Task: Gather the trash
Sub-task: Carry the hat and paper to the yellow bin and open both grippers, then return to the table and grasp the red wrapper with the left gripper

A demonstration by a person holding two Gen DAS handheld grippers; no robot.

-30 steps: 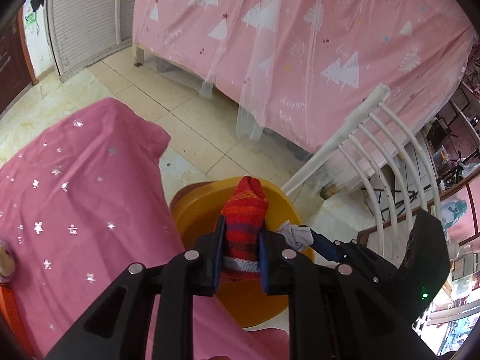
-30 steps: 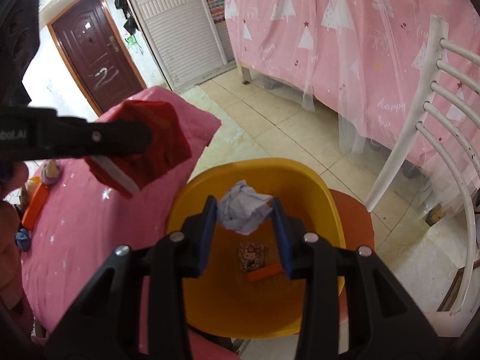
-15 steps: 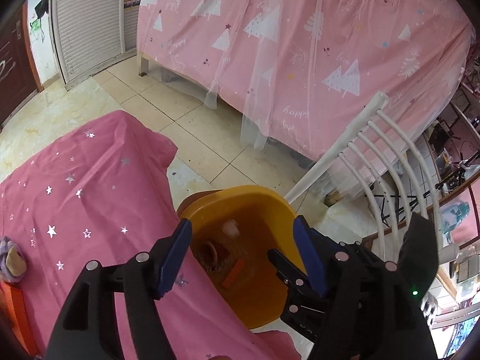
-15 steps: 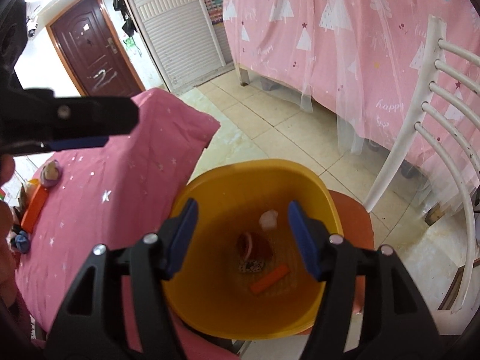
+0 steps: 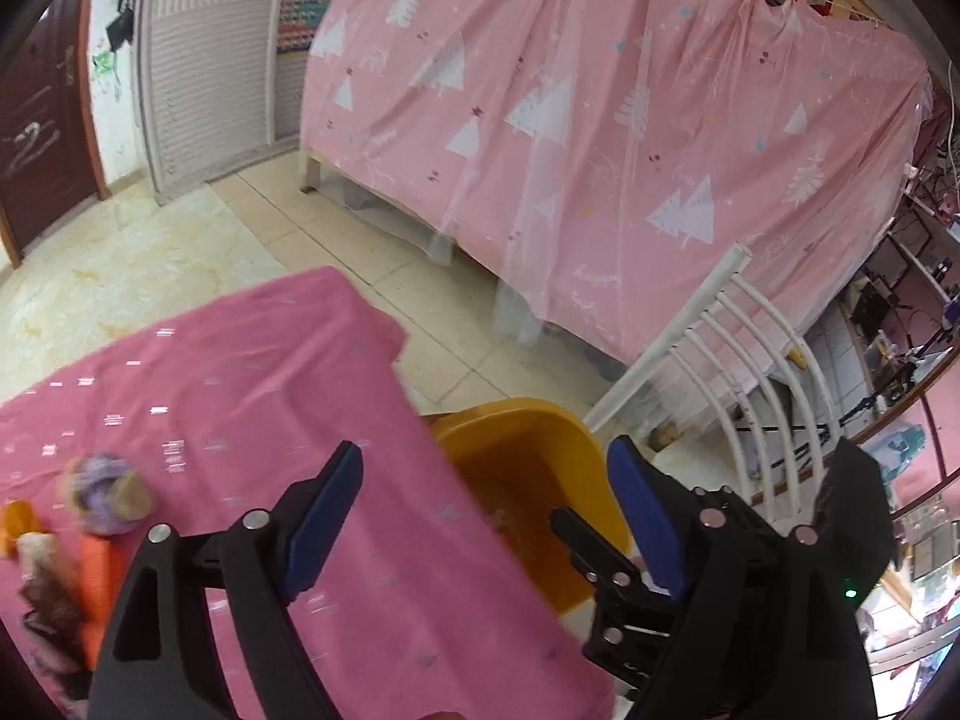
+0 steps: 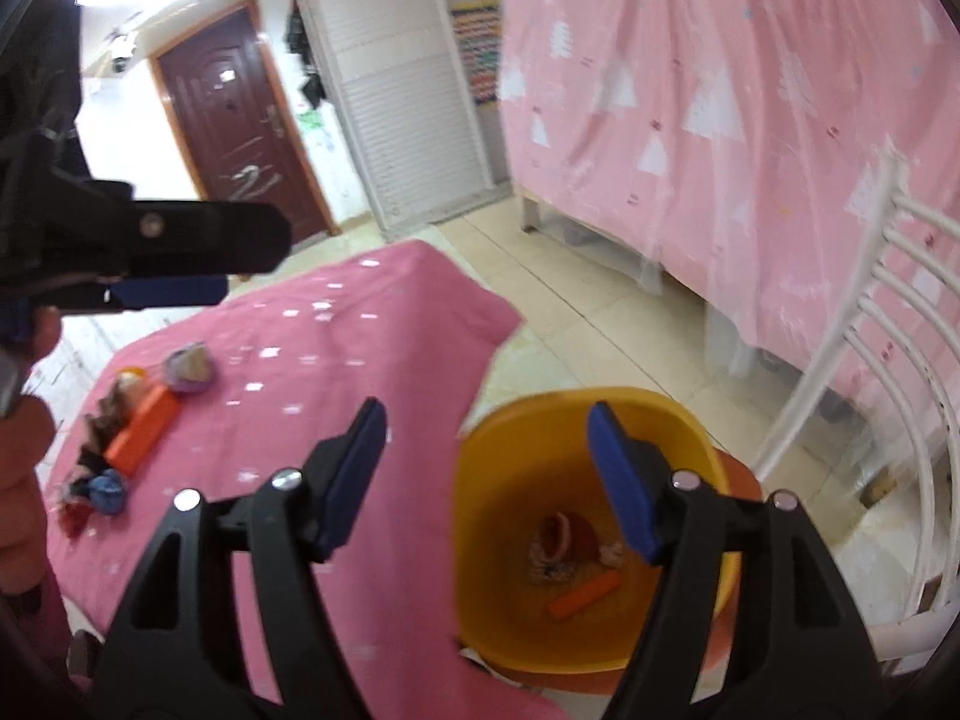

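Observation:
Over the pink starred tablecloth (image 5: 252, 396) and the rim of the yellow bin (image 5: 522, 414), my left gripper (image 5: 485, 468) has its jaws opening and nothing sits between them. The right gripper (image 6: 486, 420) is also opening and empty, above the bin's (image 6: 528, 414) left rim. In the bin lie a red sock (image 6: 570, 531), a white paper wad (image 6: 612, 552) and an orange stick (image 6: 582, 594). On the table (image 6: 336, 360) remain an orange block (image 6: 144, 426), a purple ball (image 6: 189, 369) and a blue scrap (image 6: 108, 489). The left gripper (image 6: 258, 267) shows at upper left.
The bin rests on an orange stool (image 6: 741, 471) off the table's right edge. A white slatted chair (image 6: 870, 360) stands to its right, and a pink tree-print cloth (image 5: 600, 150) hangs behind. Tiled floor lies beyond. A person's hand (image 6: 24, 450) is at the left edge.
Both grippers opened: the red sock left the left one and the paper wad left the right one, and both now lie in the bin. Both grippers rose and swung left toward the table.

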